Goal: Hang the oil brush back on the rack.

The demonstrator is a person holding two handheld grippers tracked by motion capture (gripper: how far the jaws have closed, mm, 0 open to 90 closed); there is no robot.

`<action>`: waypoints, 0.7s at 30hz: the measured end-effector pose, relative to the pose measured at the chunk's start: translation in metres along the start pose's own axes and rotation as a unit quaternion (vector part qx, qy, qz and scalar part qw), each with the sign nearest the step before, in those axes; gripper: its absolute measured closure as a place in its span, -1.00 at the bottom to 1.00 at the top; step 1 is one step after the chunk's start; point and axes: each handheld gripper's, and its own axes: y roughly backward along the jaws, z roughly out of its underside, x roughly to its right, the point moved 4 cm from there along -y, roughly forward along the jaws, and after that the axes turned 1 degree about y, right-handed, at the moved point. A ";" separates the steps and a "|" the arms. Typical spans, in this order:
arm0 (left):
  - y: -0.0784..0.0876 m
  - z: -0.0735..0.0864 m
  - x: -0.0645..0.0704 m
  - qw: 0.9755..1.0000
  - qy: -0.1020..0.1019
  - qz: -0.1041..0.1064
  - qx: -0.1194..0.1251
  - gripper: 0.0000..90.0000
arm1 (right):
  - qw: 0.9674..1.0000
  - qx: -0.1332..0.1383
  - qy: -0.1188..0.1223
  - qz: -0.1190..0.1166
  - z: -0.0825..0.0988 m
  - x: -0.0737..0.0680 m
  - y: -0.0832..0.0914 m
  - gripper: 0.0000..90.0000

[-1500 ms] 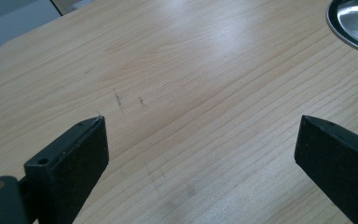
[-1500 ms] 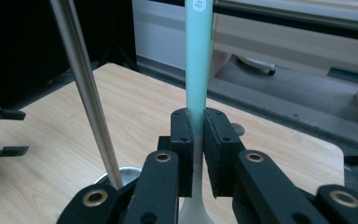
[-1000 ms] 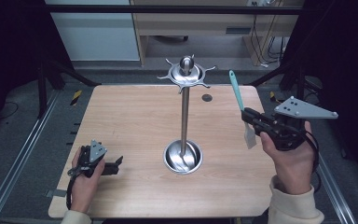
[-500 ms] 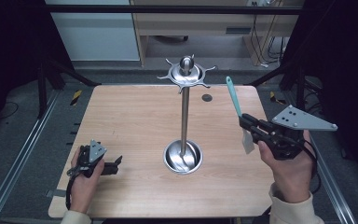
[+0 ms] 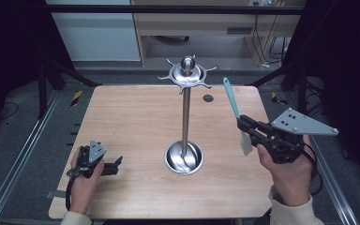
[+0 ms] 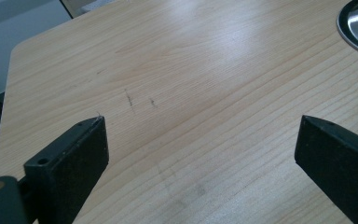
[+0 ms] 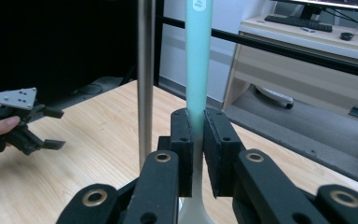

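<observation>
A steel utensil stand rises from a round dish base at the table's middle, with a hooked crown on top. My right gripper is held above the table's right side and is shut on a teal-handled spatula; its handle points up and away, its pale blade hangs below the jaws. In the right gripper view the jaws clamp the teal handle, with the stand's pole just to the left. My left gripper rests on the table at the front left, open, nothing between its fingers.
A wooden table with rounded corners carries a small dark round mark near its far edge. Metal frame rails run along both sides. A desk and cables stand behind the table.
My right gripper with the spatula has shifted slightly left and toward the stand, the handle tilting a bit. The left gripper has stayed put.
</observation>
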 end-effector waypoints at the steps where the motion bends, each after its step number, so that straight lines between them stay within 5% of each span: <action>1: 0.000 0.000 0.000 1.000 0.000 0.000 -0.001 -0.95 | 1.000 0.001 0.000 -0.001 0.000 -0.001 0.000 0.84; 21: 0.000 0.000 0.000 1.000 -0.002 0.000 0.001 -0.95 | 0.999 0.019 0.011 -0.037 -0.002 -0.010 -0.001 0.84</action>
